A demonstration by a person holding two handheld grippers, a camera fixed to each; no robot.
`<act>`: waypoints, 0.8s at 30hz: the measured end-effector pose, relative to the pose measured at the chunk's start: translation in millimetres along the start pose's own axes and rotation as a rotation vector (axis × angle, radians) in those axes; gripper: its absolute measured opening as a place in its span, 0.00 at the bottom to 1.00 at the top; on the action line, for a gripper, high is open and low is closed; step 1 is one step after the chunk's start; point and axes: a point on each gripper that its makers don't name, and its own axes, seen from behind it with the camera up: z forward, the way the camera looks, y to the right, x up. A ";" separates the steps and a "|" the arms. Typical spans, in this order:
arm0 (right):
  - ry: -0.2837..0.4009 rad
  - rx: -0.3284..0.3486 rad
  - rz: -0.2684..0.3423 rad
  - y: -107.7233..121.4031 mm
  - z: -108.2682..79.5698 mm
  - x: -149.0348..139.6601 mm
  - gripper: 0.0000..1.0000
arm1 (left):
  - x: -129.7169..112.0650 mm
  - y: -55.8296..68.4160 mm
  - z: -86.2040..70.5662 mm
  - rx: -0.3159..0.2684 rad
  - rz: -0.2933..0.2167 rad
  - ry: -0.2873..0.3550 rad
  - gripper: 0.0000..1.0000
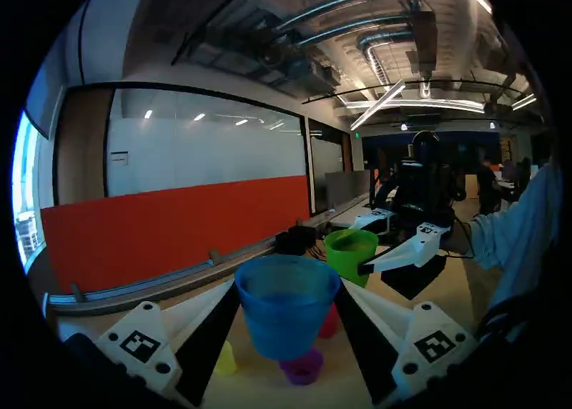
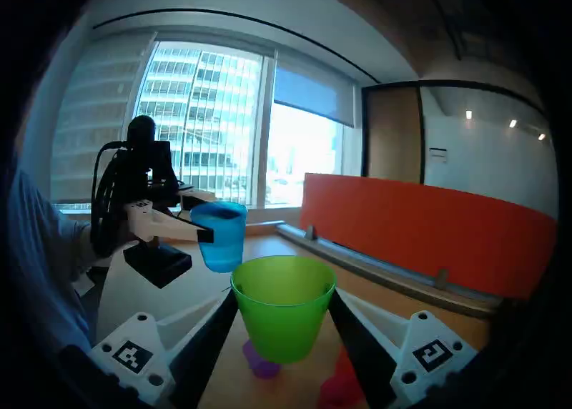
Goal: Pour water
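We find the left gripper view dim and bluish, lit by ceiling strip lights [image 1: 377, 105] that glint on the glass wall [image 1: 207, 148]; the blue cup [image 1: 287, 305] looks slightly soft. In the right gripper view the window [image 2: 300, 144] blows out white, yet the green cup [image 2: 284, 305] is crisp. Straight lines bow near the edges.

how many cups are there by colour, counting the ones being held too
blue cup: 1
green cup: 1
yellow cup: 1
purple cup: 1
red cup: 1
total: 5
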 end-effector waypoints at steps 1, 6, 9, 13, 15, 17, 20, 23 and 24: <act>0.003 0.001 0.001 -0.3 0.8 0.9 0.90 | 1.5 -0.7 -0.5 0.004 0.011 -0.001 0.88; 0.010 0.014 0.007 -4.5 4.5 2.2 0.90 | 6.9 -4.3 -2.4 0.021 0.062 -0.010 0.88; 0.011 0.025 0.009 -7.8 7.3 1.5 0.90 | 11.6 -6.5 -2.1 0.029 0.098 -0.014 0.88; 0.011 0.038 0.009 -12.9 11.9 0.1 0.90 | 18.2 -9.2 -0.4 0.043 0.151 -0.020 0.88; 0.010 0.044 0.009 -15.6 14.0 -1.0 0.90 | 21.1 -10.2 0.7 0.048 0.176 -0.023 0.88; 0.010 0.050 0.010 -18.3 16.5 -2.1 0.90 | 23.8 -11.0 2.2 0.054 0.206 -0.027 0.88; 0.010 0.061 0.012 -22.4 19.7 -3.5 0.90 | 28.0 -13.0 4.8 0.069 0.249 -0.033 0.88; 0.010 0.071 0.013 -27.0 22.4 -5.2 0.90 | 32.5 -14.4 7.4 0.081 0.288 -0.036 0.88; 0.010 0.074 0.014 -28.4 23.3 -5.9 0.90 | 34.1 -14.8 8.1 0.084 0.301 -0.037 0.88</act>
